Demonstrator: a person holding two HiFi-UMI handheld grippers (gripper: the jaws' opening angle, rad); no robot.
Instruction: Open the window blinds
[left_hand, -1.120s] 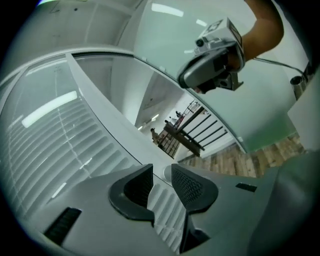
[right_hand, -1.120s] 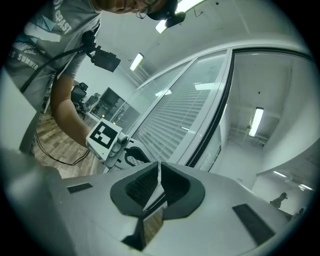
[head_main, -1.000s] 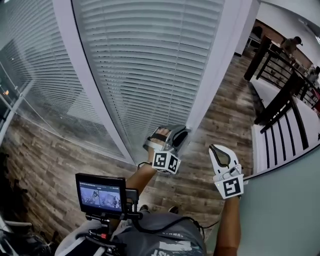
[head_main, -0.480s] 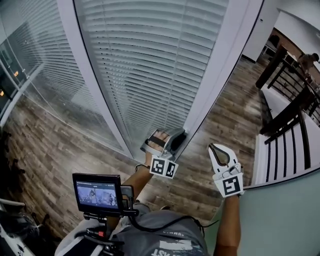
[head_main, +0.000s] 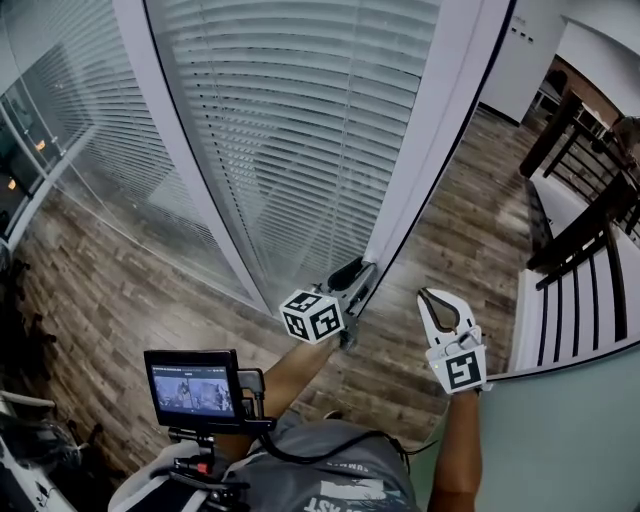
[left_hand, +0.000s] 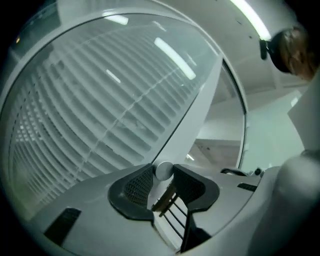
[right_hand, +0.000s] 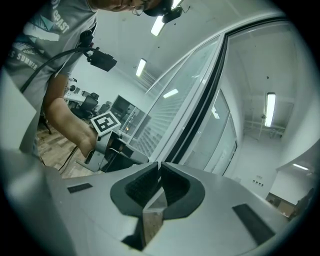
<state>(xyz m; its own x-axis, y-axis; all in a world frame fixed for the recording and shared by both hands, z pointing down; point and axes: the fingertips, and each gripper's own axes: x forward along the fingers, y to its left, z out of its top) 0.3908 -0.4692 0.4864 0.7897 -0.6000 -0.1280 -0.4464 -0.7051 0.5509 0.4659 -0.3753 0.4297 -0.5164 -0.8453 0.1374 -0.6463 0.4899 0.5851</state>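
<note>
Left gripper (head_main: 350, 278) jaws closing on the small round white end of a wand (left_hand: 163, 170); it sits between the pad tips and looks touched on both sides. Right gripper (head_main: 432, 298) jaws closed together with nothing between them; held apart to the right over the wood floor (head_main: 440, 240).

Wand end sits at the near foot of the white frame post (head_main: 440, 150), just right of the blinds (head_main: 300, 120); blinds fill the pane from the floor upward; slats lie flat and overlapped, so judged not yet opened.

Handling, as judged:
- wand light, stiff, smooth and round, apt to roll or slip between the pads
- take it near the lower end as now, square across, firm but not crushing
- twist it about its own length rather than pull; the hook at its top is likely fragile
- slats thin and easily bent, best left untouched
- light streaks lie over the slats, so glass may stand in front; cannot tell

Room:
- post just beside the left jaws on the right, slats or pane just beside on the left; little side play
- open floor near and to the right
- dark railing (head_main: 580, 230) well apart at far right
- chest-mounted screen (head_main: 193, 385) near the left forearm; could hamper a wide elbow swing
</note>
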